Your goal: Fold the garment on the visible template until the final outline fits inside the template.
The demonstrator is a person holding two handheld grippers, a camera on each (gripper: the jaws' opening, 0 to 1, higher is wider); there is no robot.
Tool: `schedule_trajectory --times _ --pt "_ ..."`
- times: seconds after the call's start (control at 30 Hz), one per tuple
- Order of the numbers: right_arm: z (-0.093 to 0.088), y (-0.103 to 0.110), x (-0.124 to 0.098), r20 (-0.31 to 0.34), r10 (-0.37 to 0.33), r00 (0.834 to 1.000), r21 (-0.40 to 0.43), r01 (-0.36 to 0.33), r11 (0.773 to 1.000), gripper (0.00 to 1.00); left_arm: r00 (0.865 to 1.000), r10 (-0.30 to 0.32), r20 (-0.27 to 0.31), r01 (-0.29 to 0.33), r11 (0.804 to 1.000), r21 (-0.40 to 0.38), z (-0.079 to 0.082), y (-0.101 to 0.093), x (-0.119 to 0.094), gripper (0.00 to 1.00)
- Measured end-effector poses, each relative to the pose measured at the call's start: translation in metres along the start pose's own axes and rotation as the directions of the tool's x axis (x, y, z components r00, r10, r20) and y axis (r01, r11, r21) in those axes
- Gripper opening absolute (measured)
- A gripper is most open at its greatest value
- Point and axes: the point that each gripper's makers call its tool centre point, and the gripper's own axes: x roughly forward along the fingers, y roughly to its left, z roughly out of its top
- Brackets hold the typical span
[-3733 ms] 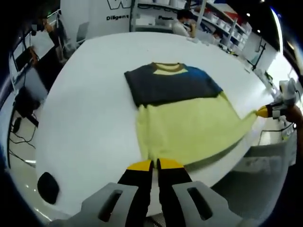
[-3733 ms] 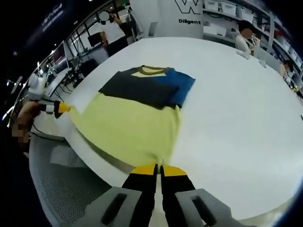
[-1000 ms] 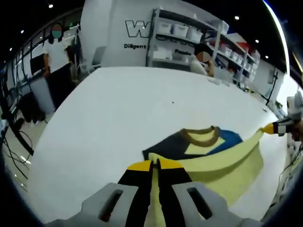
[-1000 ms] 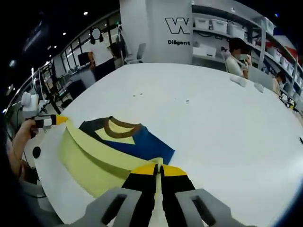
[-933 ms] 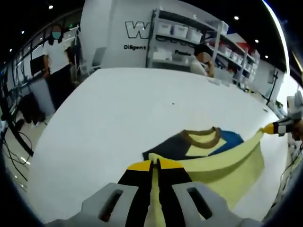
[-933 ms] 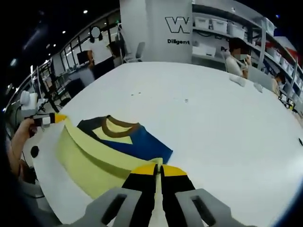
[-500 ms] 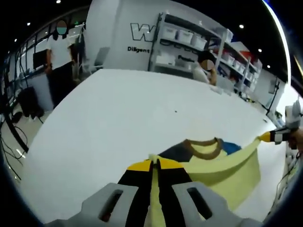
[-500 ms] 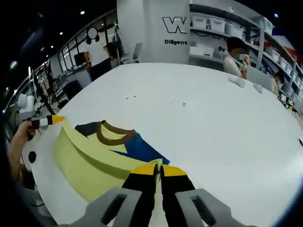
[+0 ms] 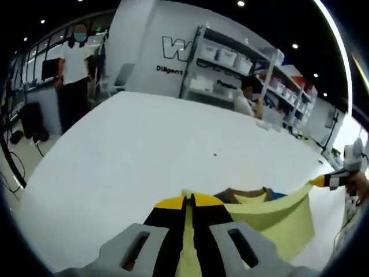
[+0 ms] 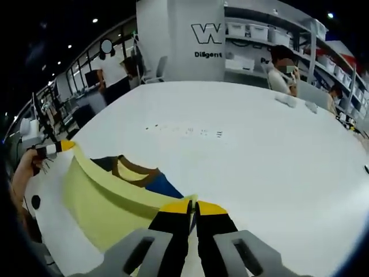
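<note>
Left gripper view: the left gripper [image 9: 188,201] rises from the bottom centre, jaws closed on the yellow hem of the garment [image 9: 277,216]. The yellow cloth stretches from the jaws to the right edge of the frame, where the right gripper [image 9: 323,181] pinches the other hem corner — a hand [image 9: 362,186] shows behind it. Above the lifted fold, right of centre, a strip of the brown collar and a little blue cloth peek out. The garment lies on a large white table [image 9: 132,144] that takes up the middle of the frame.

Right gripper view: the right gripper [image 10: 192,206] rises from the bottom centre, jaws clamped on the yellow hem. The cloth runs from there toward the left edge, where the left gripper [image 10: 62,147] holds the far corner taut. The brown collar and the dark and blue upper part of the garment lie on the table at centre left, just beyond the raised yellow band.

Background — a standing person [image 9: 72,57] at upper left, a seated person [image 10: 282,72] at upper right, shelving [image 10: 265,40] along the wall.
</note>
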Motion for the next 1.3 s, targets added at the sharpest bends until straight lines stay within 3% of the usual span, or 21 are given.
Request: schedule_trajectory --times 0.23,0.6,1.03,1.13,1.2,1.23,1.27,1.3 --pt "-0.009 -0.006 0.024 -0.018 -0.015 1.000 0.021 0.015 1.000 0.00 0.999 0.019 -0.029 -0.020 0.999 -0.036 -0.015 0.011 0.028 0.02" --pt "-0.022 -0.014 0.047 -0.044 -0.029 0.999 0.052 0.031 0.998 0.00 0.998 0.037 -0.057 -0.039 0.999 -0.018 -0.034 0.019 0.053 0.02" --pt "-0.026 -0.016 0.057 -0.029 -0.018 0.999 0.042 0.020 0.999 0.00 0.997 0.032 -0.063 -0.032 0.999 0.004 -0.040 0.018 0.056 0.02" --pt "-0.024 -0.016 0.057 -0.008 -0.016 1.000 0.009 0.016 1.000 0.00 0.999 -0.004 -0.047 0.009 0.995 0.099 -0.036 0.015 0.054 0.02" --pt "-0.020 -0.017 0.054 0.021 -0.013 1.000 -0.036 0.014 0.999 0.00 0.998 -0.048 -0.028 0.053 0.975 0.215 -0.030 0.009 0.051 0.04" --pt "-0.020 -0.015 0.053 0.021 0.000 1.000 -0.076 0.001 0.997 0.00 0.996 -0.084 -0.028 0.088 0.955 0.284 -0.028 0.004 0.050 0.06" --pt "-0.022 -0.014 0.050 0.022 0.002 1.000 -0.072 -0.001 0.997 0.00 0.995 -0.091 -0.025 0.095 0.946 0.309 -0.026 0.003 0.048 0.09" --pt "-0.022 -0.013 0.049 0.026 0.012 1.000 -0.079 -0.009 0.997 0.03 0.993 -0.116 -0.024 0.117 0.925 0.361 -0.025 0.000 0.047 0.13"
